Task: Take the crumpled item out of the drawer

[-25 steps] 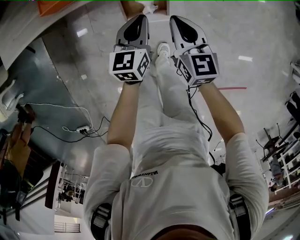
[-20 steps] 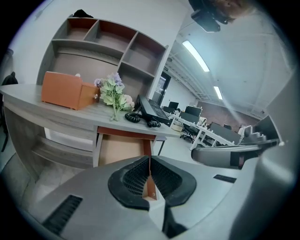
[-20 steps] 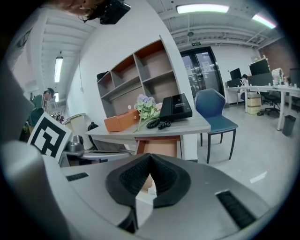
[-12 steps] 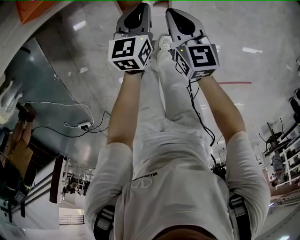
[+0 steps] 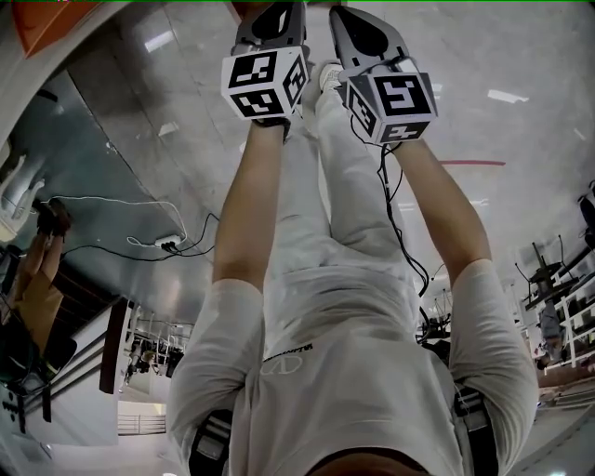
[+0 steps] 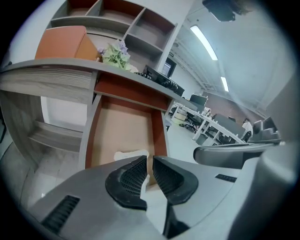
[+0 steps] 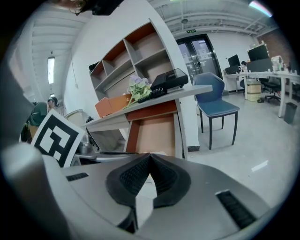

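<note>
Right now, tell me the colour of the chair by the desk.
The chair is blue; right gripper view shows it best.

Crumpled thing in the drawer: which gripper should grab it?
Probably left: the left gripper points at the crumpled item, its jaws have just been opening, empty; the right gripper is shut.

Your head camera is looking steeply down past your torso point(image 5: 344, 372) to the floor point(image 5: 521, 65), with the left tool point(image 5: 272, 20) and the right tool point(image 5: 365, 35) sitting at the far edge of its frame. The camera riding on your left tool is looking along its jaws, close in on the open drawer point(image 6: 123, 129) under the tabletop point(image 6: 47, 77). The one on your right tool is facing that same drawer from farther back and more to the right. Both tool views are sharing the drawer, the tabletop, the flowers point(image 6: 116, 52) and the shelf unit point(image 6: 131, 23), and each is catching the other tool at its edge.
</note>
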Motion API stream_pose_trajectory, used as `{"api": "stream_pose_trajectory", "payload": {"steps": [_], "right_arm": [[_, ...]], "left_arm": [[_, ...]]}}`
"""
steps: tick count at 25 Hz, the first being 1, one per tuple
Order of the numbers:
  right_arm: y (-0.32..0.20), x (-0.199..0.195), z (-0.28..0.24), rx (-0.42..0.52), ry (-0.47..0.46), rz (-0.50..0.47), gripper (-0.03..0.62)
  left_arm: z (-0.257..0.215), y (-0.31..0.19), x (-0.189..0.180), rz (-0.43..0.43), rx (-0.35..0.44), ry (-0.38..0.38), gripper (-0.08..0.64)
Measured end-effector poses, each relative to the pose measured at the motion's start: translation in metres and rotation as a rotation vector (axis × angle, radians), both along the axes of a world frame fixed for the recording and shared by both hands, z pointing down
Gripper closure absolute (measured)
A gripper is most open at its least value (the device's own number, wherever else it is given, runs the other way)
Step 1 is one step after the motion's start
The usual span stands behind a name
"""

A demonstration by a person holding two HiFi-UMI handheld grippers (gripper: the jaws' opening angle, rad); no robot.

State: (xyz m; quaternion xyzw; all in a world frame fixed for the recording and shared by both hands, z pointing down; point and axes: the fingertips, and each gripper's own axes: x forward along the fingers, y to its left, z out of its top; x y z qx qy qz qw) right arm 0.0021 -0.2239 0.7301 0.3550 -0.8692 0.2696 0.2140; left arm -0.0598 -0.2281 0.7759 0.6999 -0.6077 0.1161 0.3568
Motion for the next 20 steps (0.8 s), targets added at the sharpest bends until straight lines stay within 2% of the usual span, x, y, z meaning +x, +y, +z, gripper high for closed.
{"api": "stream_pose_trajectory", "payload": {"steps": [9,20], "right_arm": [[0.001,-0.001,0.008,-0.012,-0.003,0.011,0.591],[-0.004,0.005,0.021,-0.032,0.010,0.006,0.591]], "left_arm": [[0.032,0.000,0.003,0.009,-0.101,-0.003,0.456],[0.042,-0.012,0.007,0.005,-0.153,-0.023,0.386]]}}
